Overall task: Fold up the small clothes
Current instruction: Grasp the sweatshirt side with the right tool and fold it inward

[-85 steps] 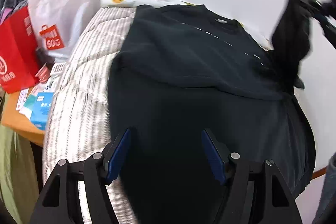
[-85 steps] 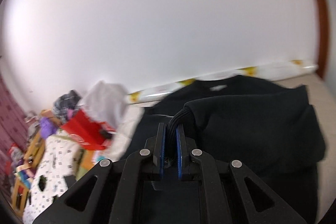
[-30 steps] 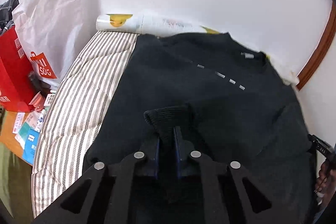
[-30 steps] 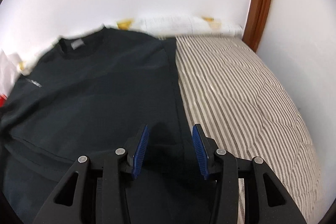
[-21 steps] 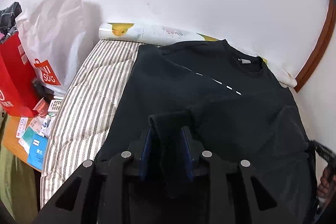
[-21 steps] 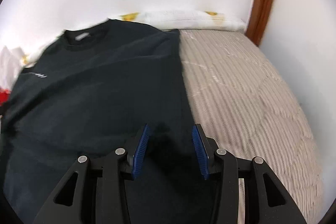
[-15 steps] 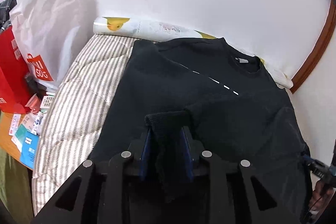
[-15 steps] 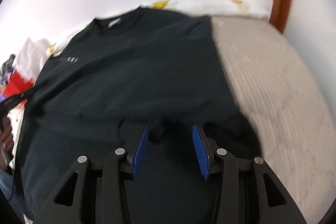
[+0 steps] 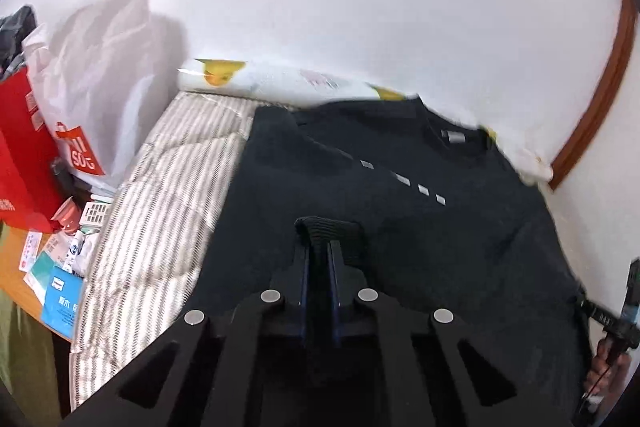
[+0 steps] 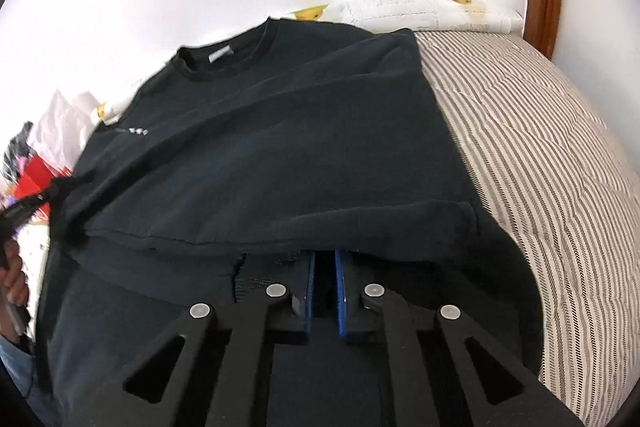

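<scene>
A black sweatshirt (image 9: 400,211) lies spread on a striped quilt (image 10: 540,147), collar toward the wall, and its lower part is folded up over the body (image 10: 280,147). My left gripper (image 9: 319,247) is shut on a ribbed sleeve cuff (image 9: 332,227), which stands up between the pads over the sweatshirt's middle. My right gripper (image 10: 324,261) is shut on black fabric just under the folded edge, with a ribbed strip (image 10: 240,279) showing beside it. Each view catches the other gripper at its edge: the right gripper (image 9: 624,311) and the left gripper (image 10: 24,207), each in a hand.
A white shopping bag (image 9: 100,87) and a red bag (image 9: 24,155) stand left of the bed. Below them is a wooden side table (image 9: 16,267) with small boxes. A rolled printed sheet (image 9: 280,83) lies along the wall. A wooden door frame (image 9: 592,99) rises at the right.
My right gripper's jaws went from wide apart to closed on the sweatshirt's fabric, and its view swung left. The left jaws loosened on the cuff, then closed tight again.
</scene>
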A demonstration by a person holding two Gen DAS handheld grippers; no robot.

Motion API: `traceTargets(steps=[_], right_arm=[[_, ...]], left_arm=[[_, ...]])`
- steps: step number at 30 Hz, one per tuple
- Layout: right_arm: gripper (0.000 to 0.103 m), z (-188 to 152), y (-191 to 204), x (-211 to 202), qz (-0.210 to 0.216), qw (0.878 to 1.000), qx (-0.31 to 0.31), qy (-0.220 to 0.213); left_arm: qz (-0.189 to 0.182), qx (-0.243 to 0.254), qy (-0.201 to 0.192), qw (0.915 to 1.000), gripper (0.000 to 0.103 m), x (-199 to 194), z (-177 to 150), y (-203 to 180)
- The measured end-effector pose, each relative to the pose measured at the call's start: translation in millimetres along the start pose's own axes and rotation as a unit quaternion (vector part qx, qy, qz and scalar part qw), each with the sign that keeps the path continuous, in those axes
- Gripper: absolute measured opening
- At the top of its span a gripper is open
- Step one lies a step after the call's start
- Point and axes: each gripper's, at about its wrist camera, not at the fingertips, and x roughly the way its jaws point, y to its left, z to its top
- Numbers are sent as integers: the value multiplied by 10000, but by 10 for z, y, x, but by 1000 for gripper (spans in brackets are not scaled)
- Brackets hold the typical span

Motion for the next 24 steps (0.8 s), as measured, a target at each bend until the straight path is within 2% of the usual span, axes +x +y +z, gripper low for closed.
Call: traceTargets(steps=[1,3,6,10,12,14,16,19,24], right_arm=[[7,4,-59,-29,84,9999,69,-24],[6,41,-77,-11,-45,10000,45,-72],[7,32,-100,66,-154,9998,-16,101],[11,-16,-62,-27,-657,9973,-320,107],[18,-63,-64,-141,-902,9946,-516,17],[36,-120,-100,-245,-1036,9930,-565,-43],[43,-179,-149,-331,-1163,9918,-520,-107],[43,-273,-239,-465,-1326,9905,-342,-150],[43,-416,-308,-742,-1137,9929,-121,-325]], left_arm=[[-48,-110,4,9999,8,-8,16,47],[-30,-207,259,9994,8,63,0,97],[189,-43,371,9991,9,151,-108,72],[294,-82,452,9985,13,168,-169,78],[346,-2,471,9983,13,137,-184,56],[378,55,448,9983,13,94,-196,24],[400,168,433,9981,13,26,-223,-37],[430,326,426,9976,13,-94,-287,-142],[460,545,357,9968,13,-387,-465,-367]])
